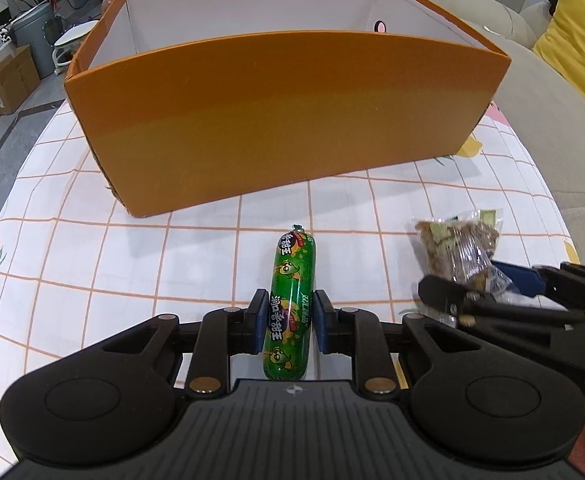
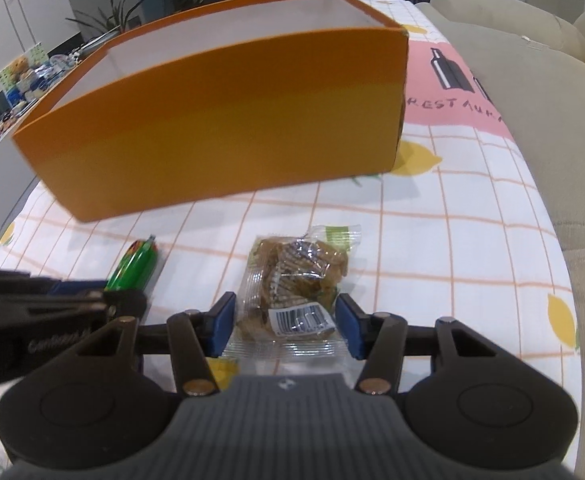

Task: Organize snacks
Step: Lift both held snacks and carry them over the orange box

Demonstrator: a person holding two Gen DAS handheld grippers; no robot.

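Low centre of the left view: left tongs (image 1: 288, 326) clamped on green sausage (image 1: 290, 308) lying on the table (image 1: 92, 264). Right tongs (image 2: 286, 326) straddle clear snack packet (image 2: 292, 284), pads at its edges, grip unclear. Orange box (image 1: 284, 120) stands beyond, upper frame.

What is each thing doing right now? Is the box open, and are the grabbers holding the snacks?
orange box: open on top, upright on the tablecloth; no snack visible inside.
green sausage: lying on the tablecloth, clamped between the pads.
left gripper: shut on the green sausage.
clear snack packet: sealed, lying flat.
right gripper: around the clear snack packet, pads at its sides; grip unclear.
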